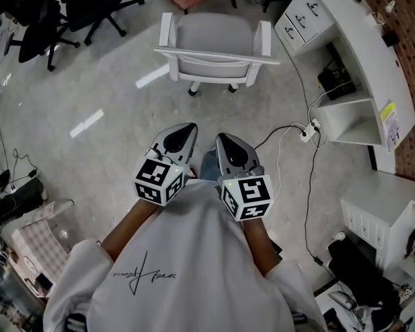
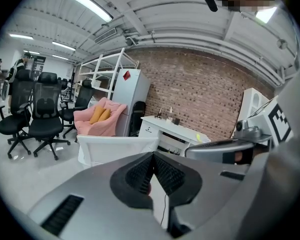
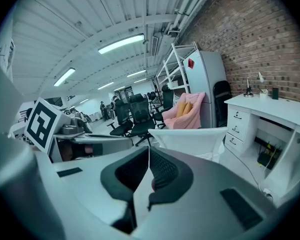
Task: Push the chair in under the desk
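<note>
Facing the chair [image 1: 218, 47], I had the left gripper [image 1: 190, 126] and right gripper [image 1: 220, 137] side by side, jaws closed together, empty. The chair stood apart from the table [image 1: 360, 47].

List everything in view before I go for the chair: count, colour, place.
chair: one, white frame with grey seat, on the floor straight ahead, out from the desk
desk: one, white, on the right along the brick wall
drawer unit: one, white, under the desk's far end
power strip: one, white, on the floor beside the desk
office chairs: at least two, black, far left
armchair: one, pink with orange cushions, beyond the chair
left tongs: one, grey, shut with nothing in them, held low in front of the person
right tongs: one, grey, shut with nothing in them, beside the left tongs
</note>
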Action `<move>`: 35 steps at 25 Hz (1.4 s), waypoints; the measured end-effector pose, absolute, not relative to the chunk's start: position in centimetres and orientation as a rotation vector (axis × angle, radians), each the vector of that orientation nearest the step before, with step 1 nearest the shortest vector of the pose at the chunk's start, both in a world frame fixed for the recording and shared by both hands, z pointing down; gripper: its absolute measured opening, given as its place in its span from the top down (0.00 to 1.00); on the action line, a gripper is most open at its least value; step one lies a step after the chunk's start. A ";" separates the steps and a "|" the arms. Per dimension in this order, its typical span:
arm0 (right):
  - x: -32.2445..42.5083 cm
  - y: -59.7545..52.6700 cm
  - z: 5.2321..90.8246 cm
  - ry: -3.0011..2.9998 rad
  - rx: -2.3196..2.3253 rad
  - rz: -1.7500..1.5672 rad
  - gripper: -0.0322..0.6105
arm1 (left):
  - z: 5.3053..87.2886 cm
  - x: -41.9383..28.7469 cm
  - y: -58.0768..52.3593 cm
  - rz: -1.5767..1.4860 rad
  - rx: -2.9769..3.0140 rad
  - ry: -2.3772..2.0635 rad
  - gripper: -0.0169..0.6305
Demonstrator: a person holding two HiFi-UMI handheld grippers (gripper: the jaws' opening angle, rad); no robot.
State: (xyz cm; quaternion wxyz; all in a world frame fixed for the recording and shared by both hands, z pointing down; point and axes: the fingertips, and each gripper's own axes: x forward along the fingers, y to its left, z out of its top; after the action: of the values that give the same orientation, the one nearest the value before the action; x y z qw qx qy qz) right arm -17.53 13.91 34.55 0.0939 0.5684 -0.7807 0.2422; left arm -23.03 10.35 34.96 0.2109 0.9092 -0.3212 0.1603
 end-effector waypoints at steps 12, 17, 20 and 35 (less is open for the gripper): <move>-10.6 8.5 34.4 -2.417 1.630 0.747 0.91 | 34.0 -15.8 5.6 0.495 2.551 -0.943 0.97; -9.3 6.5 34.3 -2.448 1.599 0.748 0.91 | 33.8 -15.4 3.7 0.507 2.542 -0.990 0.97; -9.0 6.2 34.7 -2.458 1.574 0.779 0.91 | 34.2 -15.1 3.2 0.519 2.531 -1.001 0.97; -8.9 -0.2 34.2 -2.478 1.550 0.738 0.91 | 35.9 -15.0 -3.3 0.578 2.551 -0.975 0.97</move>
State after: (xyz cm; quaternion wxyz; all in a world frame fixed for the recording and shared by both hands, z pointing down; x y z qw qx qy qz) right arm -8.92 -0.24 34.21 0.0637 0.5130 -0.8204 0.2442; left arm -15.01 -3.34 35.87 0.1743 0.8999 -0.3439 0.2039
